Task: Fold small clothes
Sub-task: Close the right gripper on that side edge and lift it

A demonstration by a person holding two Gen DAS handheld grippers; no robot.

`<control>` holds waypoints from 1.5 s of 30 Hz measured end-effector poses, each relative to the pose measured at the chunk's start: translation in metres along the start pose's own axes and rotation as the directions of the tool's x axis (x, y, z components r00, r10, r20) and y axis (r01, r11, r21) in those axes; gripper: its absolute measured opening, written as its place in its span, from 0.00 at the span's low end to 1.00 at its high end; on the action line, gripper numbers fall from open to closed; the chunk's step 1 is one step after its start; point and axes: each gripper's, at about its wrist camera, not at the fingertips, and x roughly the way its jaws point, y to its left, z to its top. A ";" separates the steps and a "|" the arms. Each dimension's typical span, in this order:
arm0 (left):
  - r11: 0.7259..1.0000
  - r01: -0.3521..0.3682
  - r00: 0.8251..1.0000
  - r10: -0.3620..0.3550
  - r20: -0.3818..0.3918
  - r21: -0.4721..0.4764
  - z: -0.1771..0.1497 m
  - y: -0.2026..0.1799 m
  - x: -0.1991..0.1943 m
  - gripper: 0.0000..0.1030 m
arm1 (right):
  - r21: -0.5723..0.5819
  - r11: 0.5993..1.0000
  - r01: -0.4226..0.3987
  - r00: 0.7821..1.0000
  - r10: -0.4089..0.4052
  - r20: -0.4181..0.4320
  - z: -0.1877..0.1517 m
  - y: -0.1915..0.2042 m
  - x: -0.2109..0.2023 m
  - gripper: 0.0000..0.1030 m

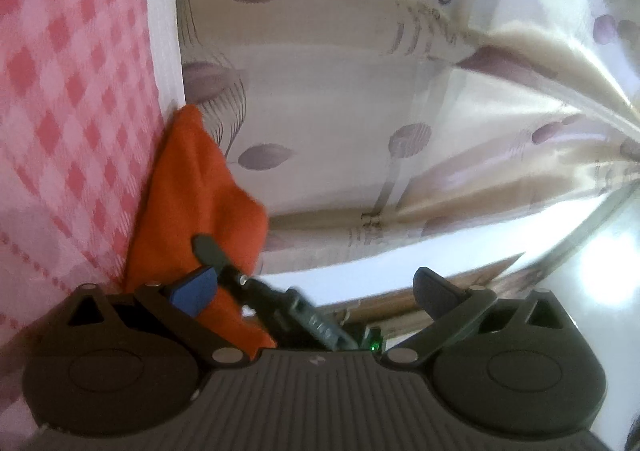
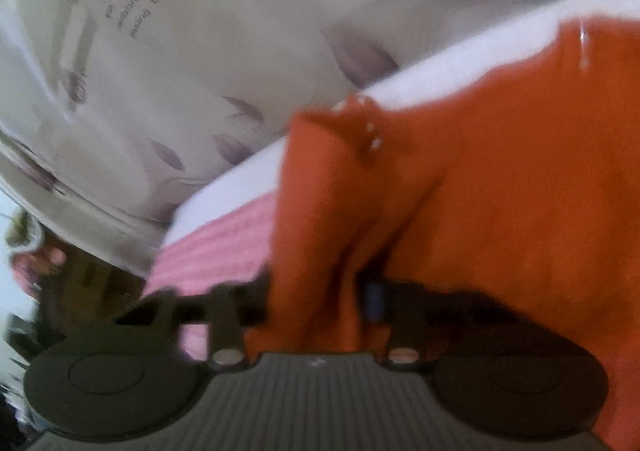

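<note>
A curtain (image 1: 360, 91) printed with purple leaves fills most of both views, and beside it a pink checked cloth (image 1: 60, 91) with a white border (image 1: 164, 31) is seen, apparently covering the work surface. An orange garment (image 2: 500, 191) is lifted against this cloth; in the right wrist view it hangs in loose vertical folds, bunched rather than flat.

The right gripper (image 2: 320, 307) is pressed together on a gathered fold of the garment, which passes between its fingers. The left gripper (image 1: 316, 283) is spread wide, with nothing held; the garment lies just beside its blue-padded finger (image 1: 192, 291), and contact cannot be judged. A second dark tool (image 1: 256, 283), probably the right gripper, is seen reaching into the fabric.

No finished fold is shown. The task is judged to be early: the garment is yet to be laid flat, folded and smoothed.
</note>
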 end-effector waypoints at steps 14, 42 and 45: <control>0.953 -0.199 0.979 0.183 0.090 0.229 -0.006 -0.031 -0.005 1.00 | 0.010 0.999 -0.037 0.993 0.035 0.112 0.006 -0.007 -0.044 0.11; 0.980 -0.136 0.986 0.120 0.119 0.144 -0.034 -0.023 -0.019 1.00 | -0.024 0.998 -0.058 0.980 0.061 0.190 0.009 0.002 -0.067 0.10; 0.976 -0.146 0.987 0.132 0.093 0.162 -0.043 -0.025 -0.015 1.00 | -0.030 0.999 -0.042 0.973 0.047 0.226 0.019 -0.008 -0.101 0.10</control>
